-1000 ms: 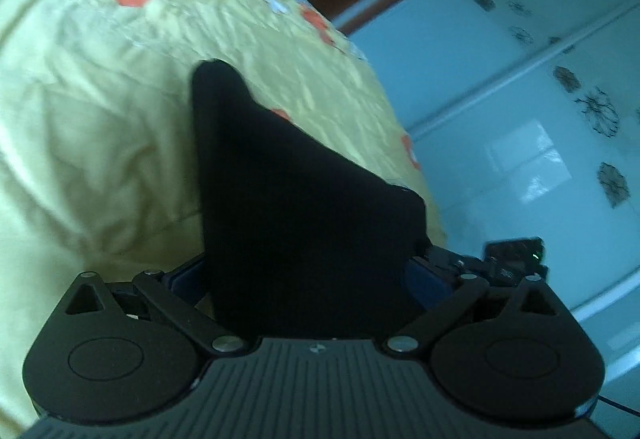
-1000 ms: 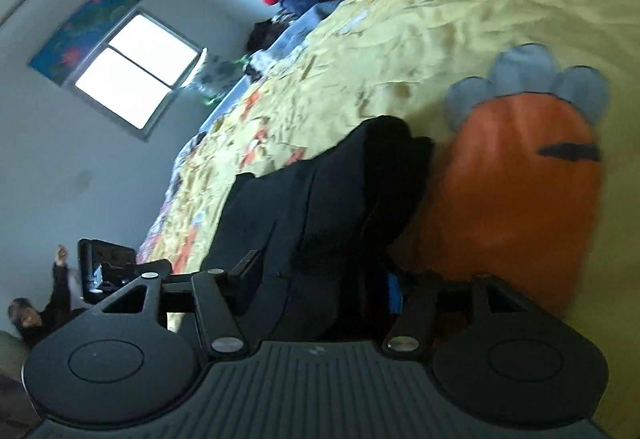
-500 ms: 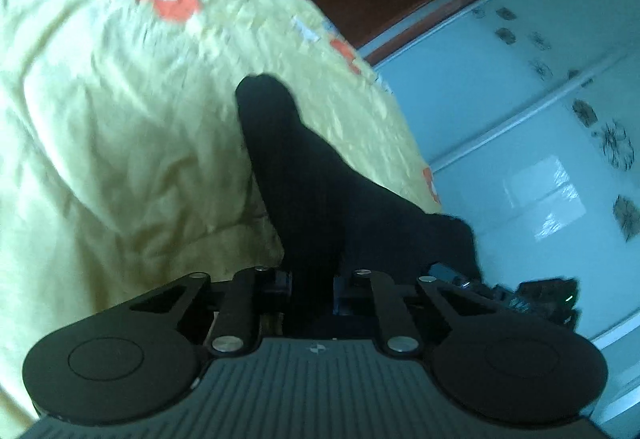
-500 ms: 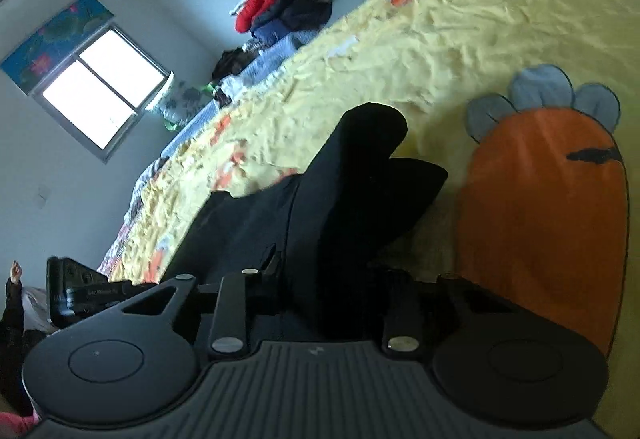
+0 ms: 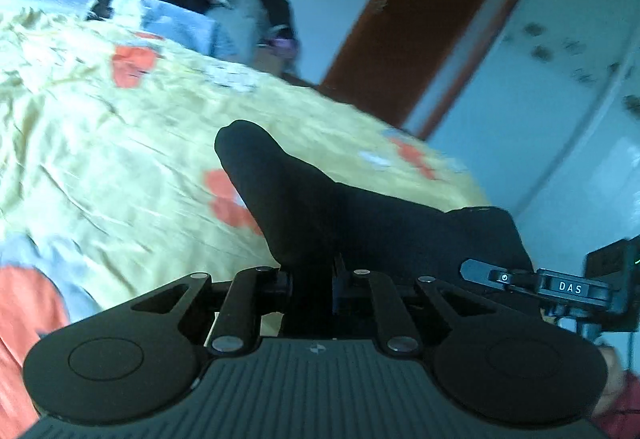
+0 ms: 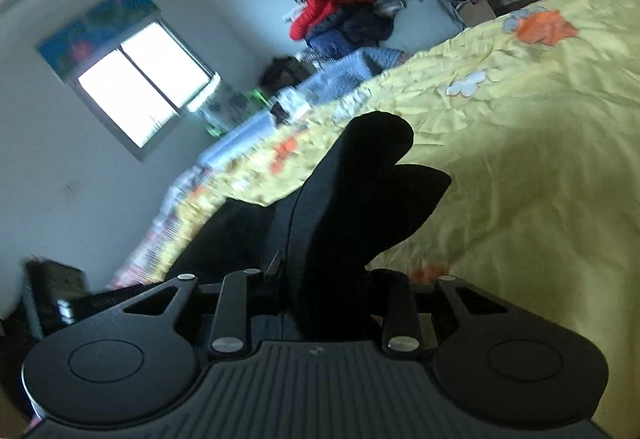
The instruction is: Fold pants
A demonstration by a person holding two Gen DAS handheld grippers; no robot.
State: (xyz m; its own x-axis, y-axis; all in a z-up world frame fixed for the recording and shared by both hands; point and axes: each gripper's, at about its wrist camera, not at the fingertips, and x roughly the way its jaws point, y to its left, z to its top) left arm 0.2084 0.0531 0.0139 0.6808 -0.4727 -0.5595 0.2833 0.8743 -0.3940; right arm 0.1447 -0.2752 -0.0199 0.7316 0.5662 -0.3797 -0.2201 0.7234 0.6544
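Observation:
The black pants (image 5: 320, 207) hang bunched from my left gripper (image 5: 312, 279), which is shut on the fabric above the yellow flowered bedspread (image 5: 100, 167). In the right wrist view the same black pants (image 6: 352, 199) stand up in a fold from my right gripper (image 6: 324, 291), also shut on them. The other gripper (image 5: 568, 287) shows at the right edge of the left wrist view, level with mine. The fingertips of both are hidden by cloth.
A pile of clothes (image 6: 344, 7) lies at the head of the bed (image 6: 520, 119). A window (image 6: 136, 79) is in the far wall. A brown door (image 5: 420, 19) and pale wardrobe panels (image 5: 560, 99) stand beside the bed.
Both grippers closed on the pants and lifted and tilted up; more of the room's far wall and clothes pile came into view. The pants now hang in narrower bunched folds.

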